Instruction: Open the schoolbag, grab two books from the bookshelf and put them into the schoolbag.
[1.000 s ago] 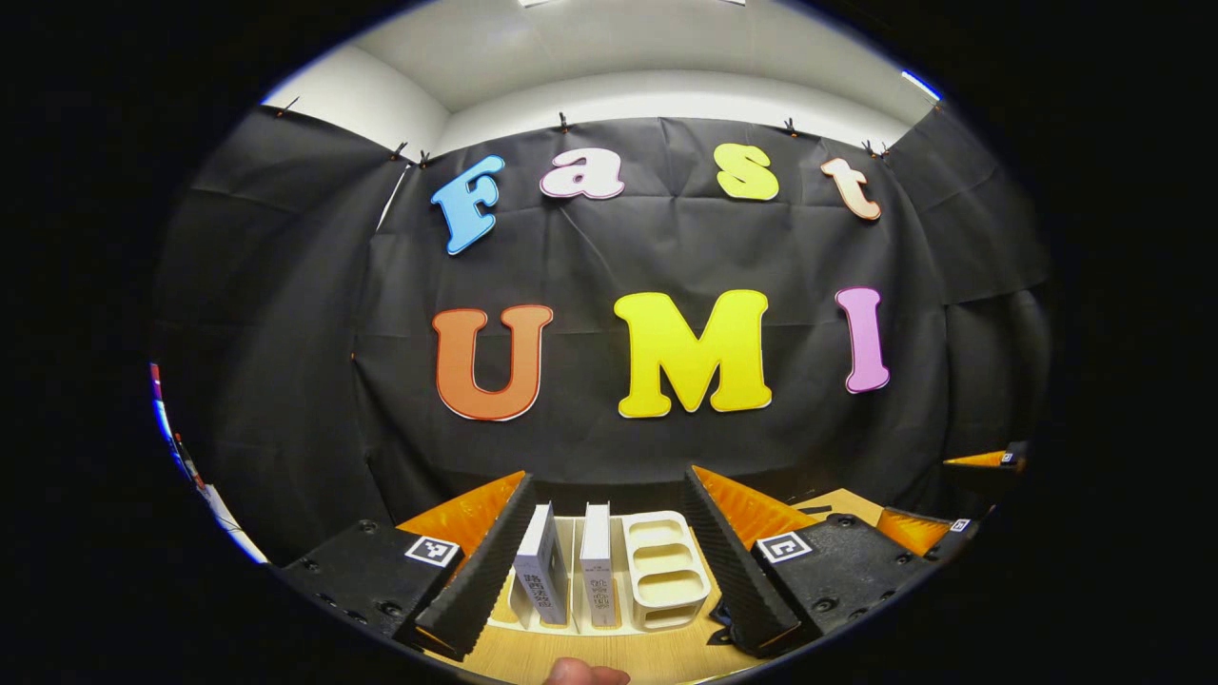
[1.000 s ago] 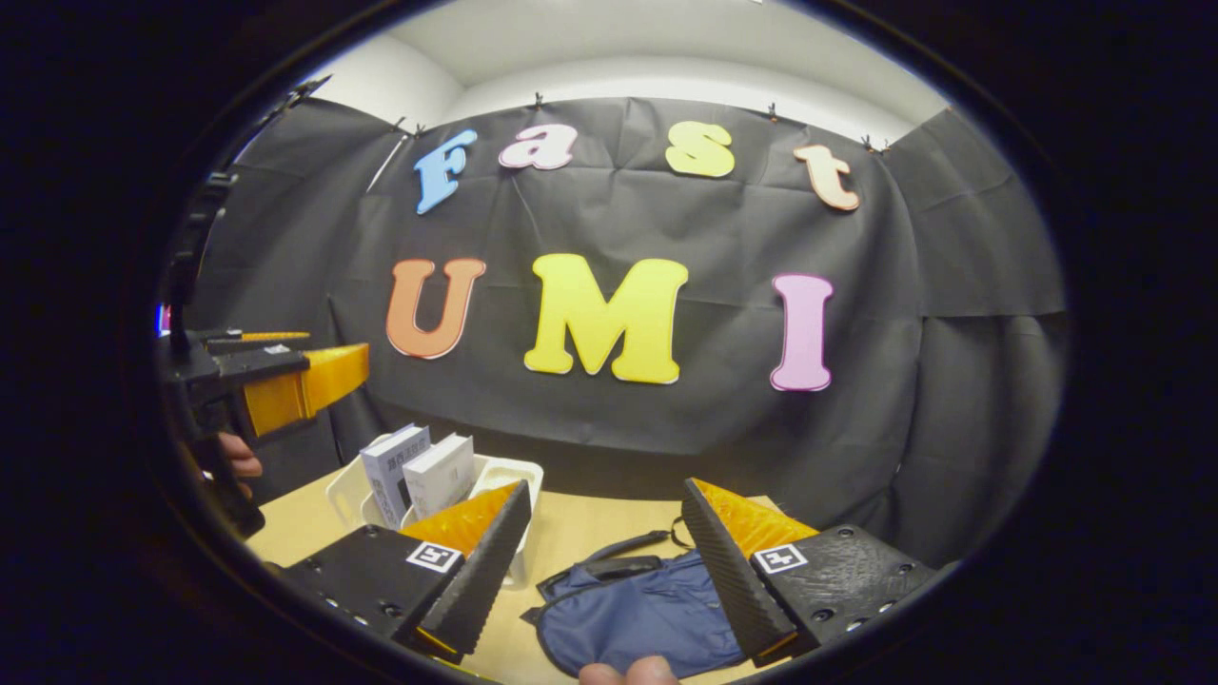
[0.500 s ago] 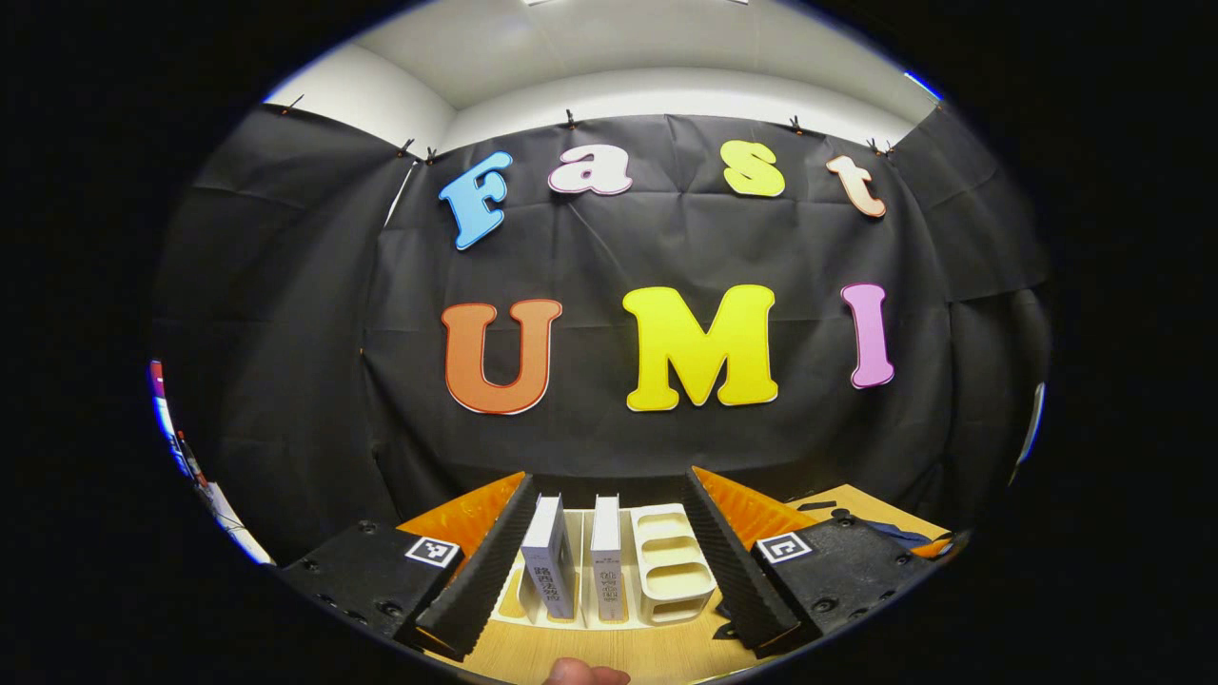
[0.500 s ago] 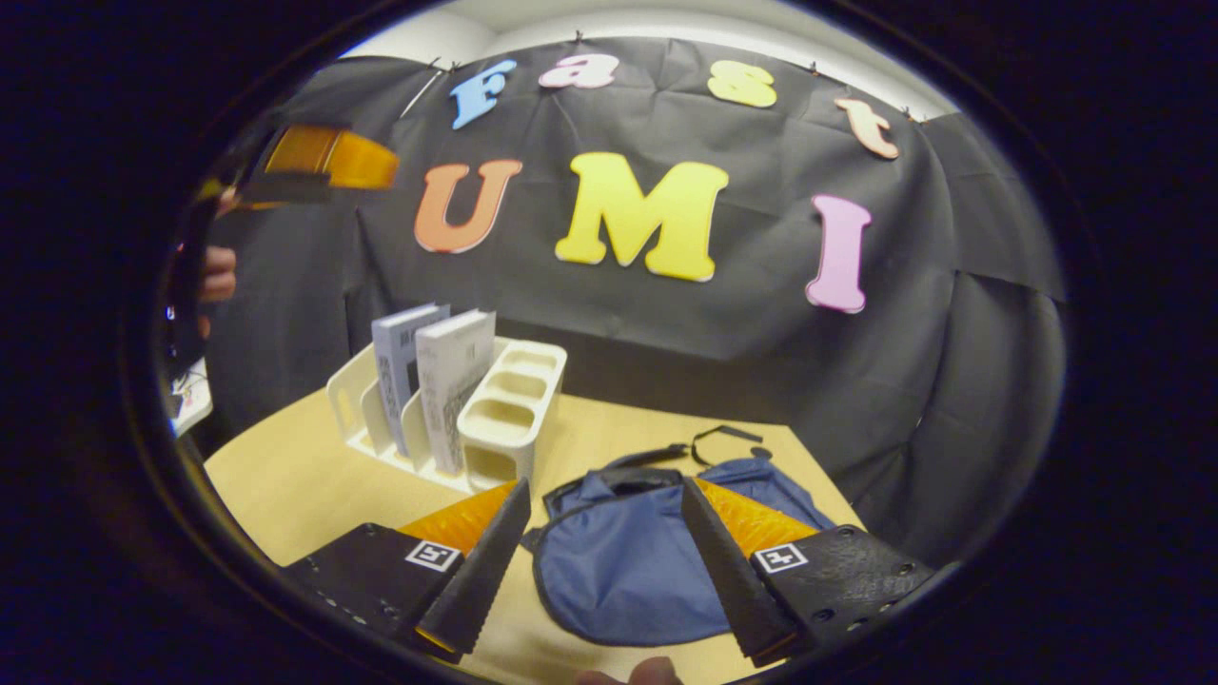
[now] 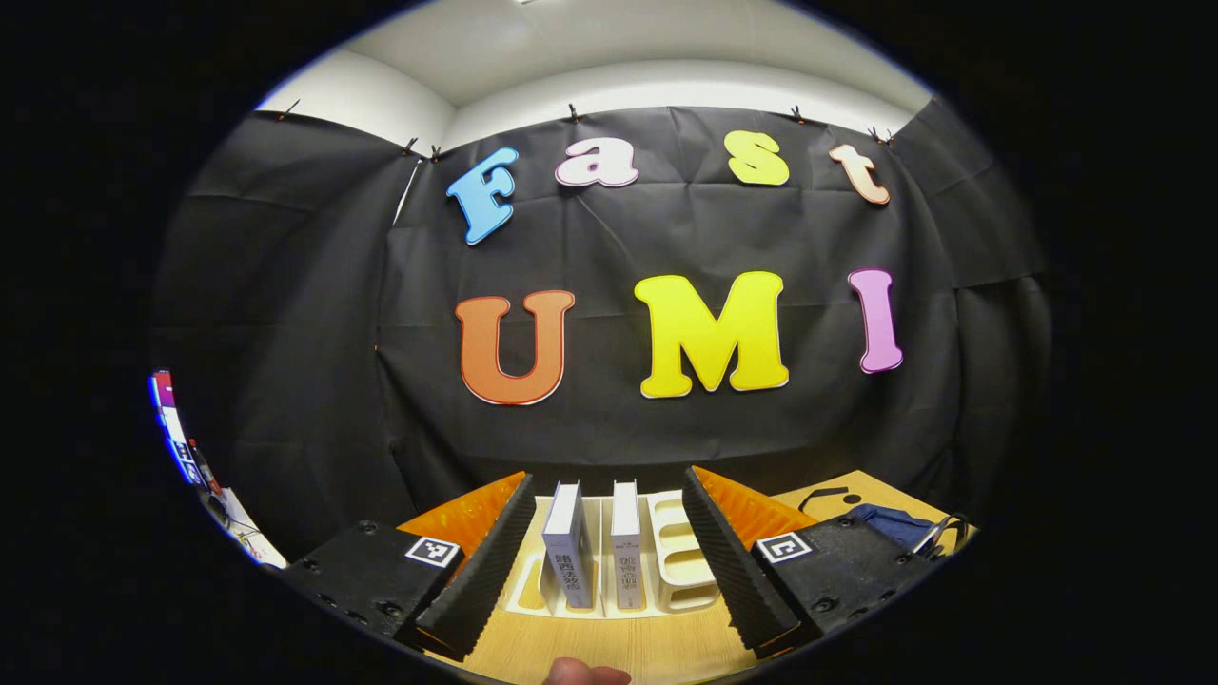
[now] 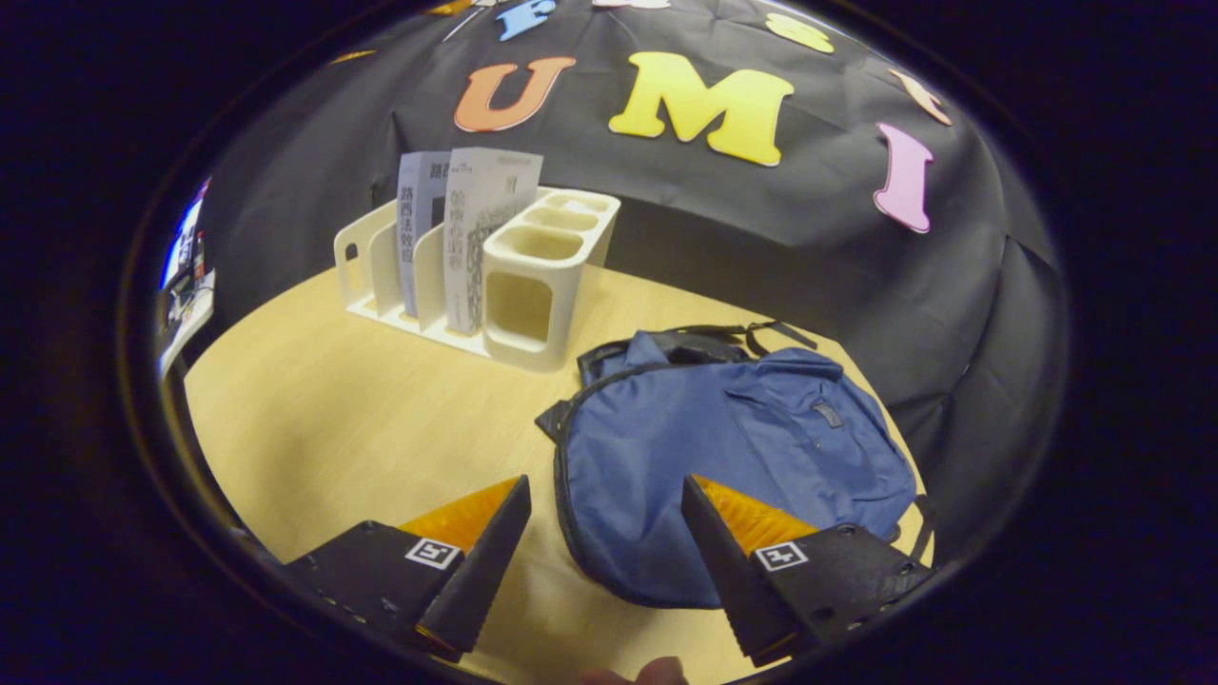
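left gripper view: left hand-held gripper [image 5: 602,561] held above the wooden worktop [image 5: 618,652], aimed level at the white bookshelf [image 5: 680,561]; fingers wide apart, gripping nothing. two books upright in the rack slots, side by side, spines facing the camera: left book [image 5: 567,547], right book [image 5: 625,547], framed between the two ribbed black fingers but farther off, not touched. empty pen-cup part of the bookshelf just right of the right book. blue schoolbag [image 5: 890,525] partly seen at far right on the worktop, behind the right finger block. fingertip of the holding person [image 5: 582,674] at the bottom edge.

right gripper view: right hand-held gripper [image 6: 604,552] tilted down over the worktop [image 6: 362,428], fingers spread wide, holding nothing. blue schoolbag [image 6: 742,447] lying flat on the worktop, its near edge between and just beyond the fingertips; whether any finger touches the fabric cannot be told. zip line running along the bag's left edge, looks closed; black straps [image 6: 752,333] trailing at its far end. bookshelf [image 6: 533,295] standing behind and left of the bag, near but apart from it, with both books [image 6: 466,228] upright in adjacent slots, leaning slightly. black cloth wall [image 6: 761,238] behind everything.
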`<move>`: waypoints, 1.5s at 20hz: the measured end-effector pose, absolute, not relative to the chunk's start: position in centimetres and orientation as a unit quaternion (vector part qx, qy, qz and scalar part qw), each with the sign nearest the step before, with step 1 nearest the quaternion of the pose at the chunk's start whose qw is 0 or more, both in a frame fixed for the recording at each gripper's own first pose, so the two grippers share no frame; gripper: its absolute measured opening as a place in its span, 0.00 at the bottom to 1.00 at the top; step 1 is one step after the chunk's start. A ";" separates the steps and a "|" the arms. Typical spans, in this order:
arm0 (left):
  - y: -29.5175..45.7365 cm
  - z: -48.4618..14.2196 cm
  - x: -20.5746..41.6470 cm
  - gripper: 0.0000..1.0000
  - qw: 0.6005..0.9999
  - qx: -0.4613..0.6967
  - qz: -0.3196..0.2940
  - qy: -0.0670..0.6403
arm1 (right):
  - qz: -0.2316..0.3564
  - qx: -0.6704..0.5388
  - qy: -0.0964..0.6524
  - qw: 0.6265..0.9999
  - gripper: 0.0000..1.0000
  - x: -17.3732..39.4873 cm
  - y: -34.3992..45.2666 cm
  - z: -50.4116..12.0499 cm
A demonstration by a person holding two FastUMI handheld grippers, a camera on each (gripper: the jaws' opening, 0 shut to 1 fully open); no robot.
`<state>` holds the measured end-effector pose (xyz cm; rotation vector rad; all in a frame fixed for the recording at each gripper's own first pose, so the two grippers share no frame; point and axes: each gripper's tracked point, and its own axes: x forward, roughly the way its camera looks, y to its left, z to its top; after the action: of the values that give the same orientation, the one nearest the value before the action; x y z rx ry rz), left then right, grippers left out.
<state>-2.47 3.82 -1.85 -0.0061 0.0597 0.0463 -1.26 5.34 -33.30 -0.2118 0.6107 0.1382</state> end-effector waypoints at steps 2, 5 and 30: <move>3.9 -1.7 -2.6 0.97 0.999 -0.001 0.024 0.031 | 0.066 -0.113 0.313 0.941 0.96 -1.0 5.2 -35.1; 4.0 -1.4 -2.8 0.97 0.999 0.004 0.025 0.031 | 0.059 -0.110 0.327 0.937 0.96 -0.6 4.9 -36.5; 5.5 -3.6 -0.5 0.97 0.997 -0.026 0.033 0.062 | 0.070 -0.042 0.320 0.944 0.02 1.1 3.3 -27.3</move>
<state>-0.50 5.47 -3.57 -0.0519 0.1240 0.0664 1.11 3.35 -27.31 -0.0847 0.6522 0.1428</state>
